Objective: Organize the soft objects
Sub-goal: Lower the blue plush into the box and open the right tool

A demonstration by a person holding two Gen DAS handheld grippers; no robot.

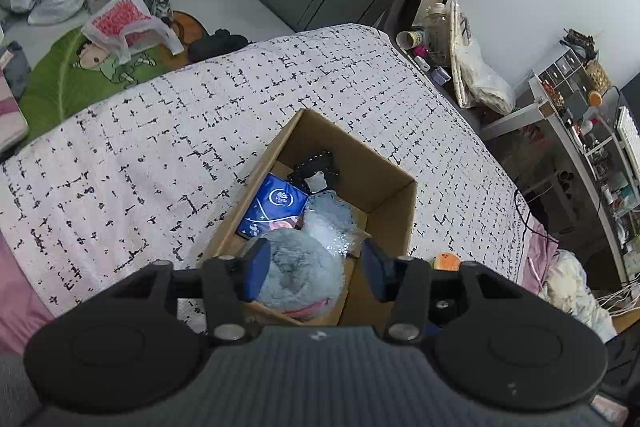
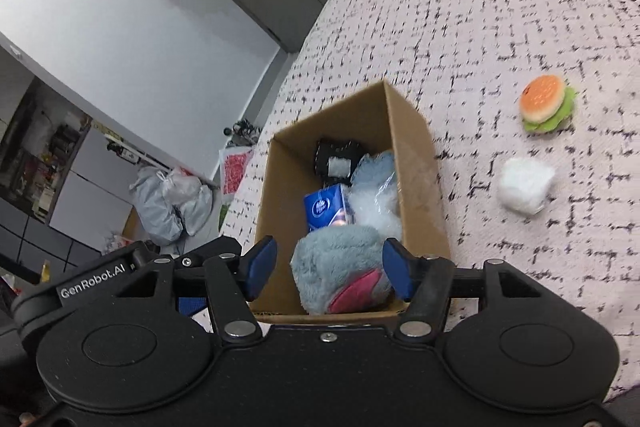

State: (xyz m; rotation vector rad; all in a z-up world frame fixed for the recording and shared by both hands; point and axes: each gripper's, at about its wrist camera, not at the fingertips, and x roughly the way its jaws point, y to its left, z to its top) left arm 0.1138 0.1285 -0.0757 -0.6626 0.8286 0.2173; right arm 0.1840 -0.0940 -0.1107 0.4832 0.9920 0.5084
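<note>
Both the left tool [image 1: 310,269] and right tool [image 2: 330,269] gape empty over the full box [image 2: 416,163], so the plush [image 2: 340,267] may spill if nudged.

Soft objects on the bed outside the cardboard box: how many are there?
2. A plush hamburger lies on the bedspread right of the cardboard box, and a white fluffy ball lies just nearer than it. Others may be hidden behind the grippers.
</note>
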